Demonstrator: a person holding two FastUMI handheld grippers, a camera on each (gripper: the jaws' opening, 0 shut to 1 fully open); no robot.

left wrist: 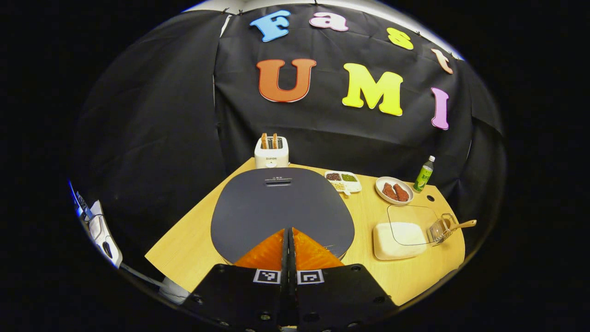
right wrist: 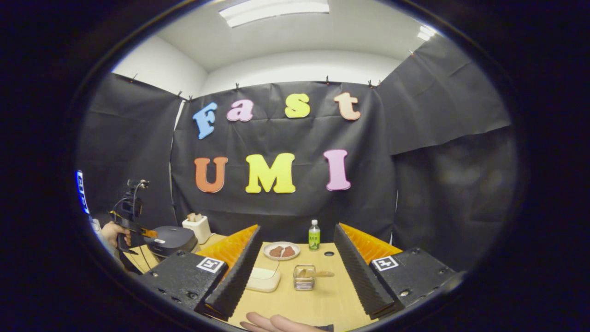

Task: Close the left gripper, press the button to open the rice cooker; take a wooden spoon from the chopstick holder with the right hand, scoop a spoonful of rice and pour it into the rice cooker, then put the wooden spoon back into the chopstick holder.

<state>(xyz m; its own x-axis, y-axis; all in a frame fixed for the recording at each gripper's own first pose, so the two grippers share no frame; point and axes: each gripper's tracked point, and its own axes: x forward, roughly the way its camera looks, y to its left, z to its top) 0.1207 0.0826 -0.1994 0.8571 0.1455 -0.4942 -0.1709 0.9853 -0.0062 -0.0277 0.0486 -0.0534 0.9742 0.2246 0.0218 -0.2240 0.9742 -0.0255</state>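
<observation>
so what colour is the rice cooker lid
Dark grey-blue, matte; the rice cooker lid shows best in the left gripper view.

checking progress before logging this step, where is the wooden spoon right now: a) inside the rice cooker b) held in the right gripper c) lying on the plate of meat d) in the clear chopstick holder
d: the wooden spoon sits in the clear chopstick holder, while the right gripper is open with nothing between its fingers.

Left gripper [left wrist: 289, 240]: fingers pressed together, no gap, nothing between them. In the right gripper view a hand [right wrist: 112, 234] holds it at far left. Right gripper [right wrist: 295, 251]: fingers spread wide, empty, pointing forward. Fingertips of a hand [right wrist: 276, 323] at bottom edge.
</observation>
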